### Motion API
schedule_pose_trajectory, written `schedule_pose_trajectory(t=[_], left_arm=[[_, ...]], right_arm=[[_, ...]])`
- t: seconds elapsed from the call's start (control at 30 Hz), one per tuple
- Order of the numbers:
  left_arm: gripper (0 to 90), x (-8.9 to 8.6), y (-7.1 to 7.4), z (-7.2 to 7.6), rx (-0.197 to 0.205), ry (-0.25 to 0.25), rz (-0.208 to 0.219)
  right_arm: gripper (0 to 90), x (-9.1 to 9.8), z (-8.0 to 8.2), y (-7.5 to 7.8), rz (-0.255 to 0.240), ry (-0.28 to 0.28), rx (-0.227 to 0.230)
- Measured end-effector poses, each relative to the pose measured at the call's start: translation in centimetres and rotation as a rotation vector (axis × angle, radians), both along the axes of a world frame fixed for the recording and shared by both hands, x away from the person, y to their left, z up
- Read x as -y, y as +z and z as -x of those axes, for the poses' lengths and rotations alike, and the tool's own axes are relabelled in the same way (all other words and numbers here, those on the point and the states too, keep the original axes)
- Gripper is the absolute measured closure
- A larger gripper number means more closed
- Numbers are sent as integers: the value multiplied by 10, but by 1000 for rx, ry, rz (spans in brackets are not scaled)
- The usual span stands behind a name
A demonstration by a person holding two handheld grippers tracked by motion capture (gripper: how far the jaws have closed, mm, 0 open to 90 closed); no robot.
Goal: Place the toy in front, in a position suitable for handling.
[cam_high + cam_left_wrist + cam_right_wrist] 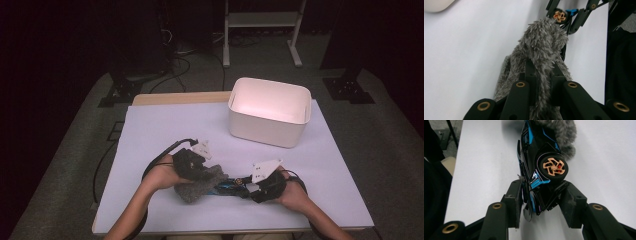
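White table [150, 125], toy car [541, 170] between right fingers [515, 200], grey cloth [541, 50] pinched left.

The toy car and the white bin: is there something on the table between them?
No. In the high view, the stretch of table between the toy car and the white bin is bare.

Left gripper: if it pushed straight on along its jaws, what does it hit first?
The left gripper is shut on the grey fuzzy cloth. Straight beyond the cloth sits the toy car held in the right gripper, so probably the car's wheel end first; depth is unclear.
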State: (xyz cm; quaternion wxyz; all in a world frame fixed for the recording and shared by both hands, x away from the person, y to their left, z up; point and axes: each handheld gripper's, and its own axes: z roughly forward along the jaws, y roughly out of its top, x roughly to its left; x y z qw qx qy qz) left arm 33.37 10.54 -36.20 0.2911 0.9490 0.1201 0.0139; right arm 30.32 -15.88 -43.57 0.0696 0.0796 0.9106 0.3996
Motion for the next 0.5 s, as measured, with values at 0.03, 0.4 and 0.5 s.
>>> schedule_pose_trajectory(t=[0.03, 0.4, 0.5], left_arm=[[815, -1, 0, -1, 0, 4, 4], [815, 8, -4, -15, -11, 19, 7], [814, 6, -7, -9, -18, 21, 37]], right_arm=[[546, -1, -1, 1, -1, -8, 5], [554, 0, -18, 2, -17, -34, 13], [552, 1, -15, 3, -23, -49, 7]])
